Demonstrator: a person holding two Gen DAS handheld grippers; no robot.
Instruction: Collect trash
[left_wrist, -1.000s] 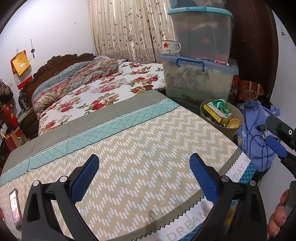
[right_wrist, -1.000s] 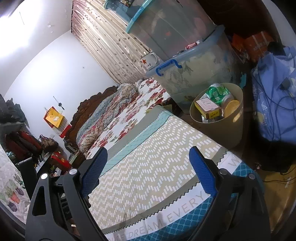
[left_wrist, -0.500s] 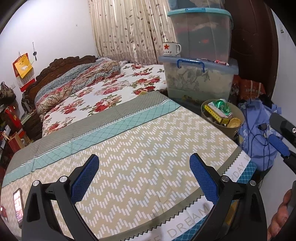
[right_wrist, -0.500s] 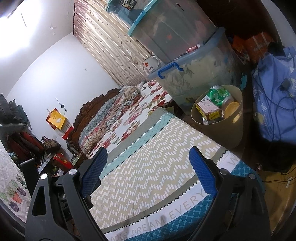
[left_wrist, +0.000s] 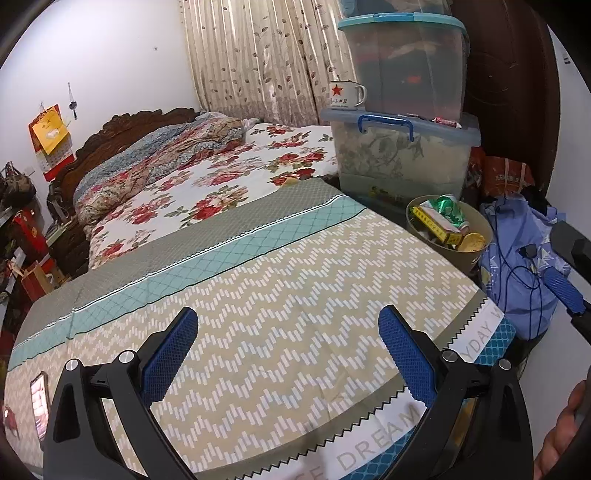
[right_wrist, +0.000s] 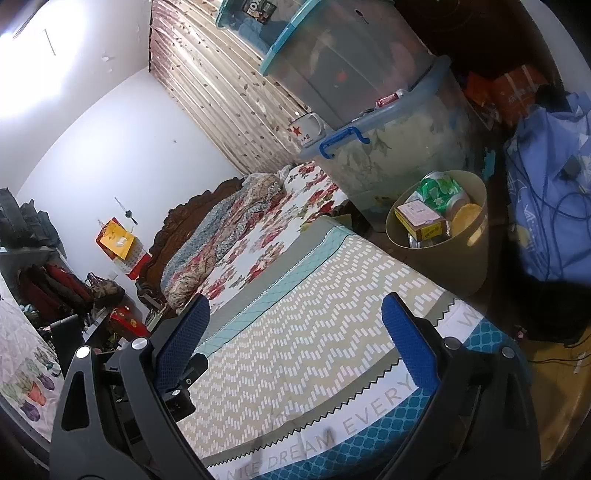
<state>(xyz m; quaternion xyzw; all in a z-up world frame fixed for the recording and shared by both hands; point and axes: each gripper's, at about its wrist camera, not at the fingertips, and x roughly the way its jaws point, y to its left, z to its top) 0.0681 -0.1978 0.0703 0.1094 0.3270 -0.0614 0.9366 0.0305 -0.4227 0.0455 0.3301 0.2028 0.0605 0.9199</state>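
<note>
A tan waste bin stands on the floor beside the bed's far corner. It holds a yellow box, a crushed green can and a yellow lid. My left gripper hovers open over the zigzag bedspread, nothing between its blue pads. My right gripper is open and empty too, above the bed's foot edge, well short of the bin. One of its blue fingers shows at the right edge of the left wrist view.
Two stacked clear storage boxes with a star mug stand behind the bin. A blue bag with cables lies right of it. A phone rests on the bedspread at left. A folded floral quilt lies near the headboard.
Both grippers drew back and rose a little from the bed; the bin and boxes look slightly farther away. Both stay open and empty.
</note>
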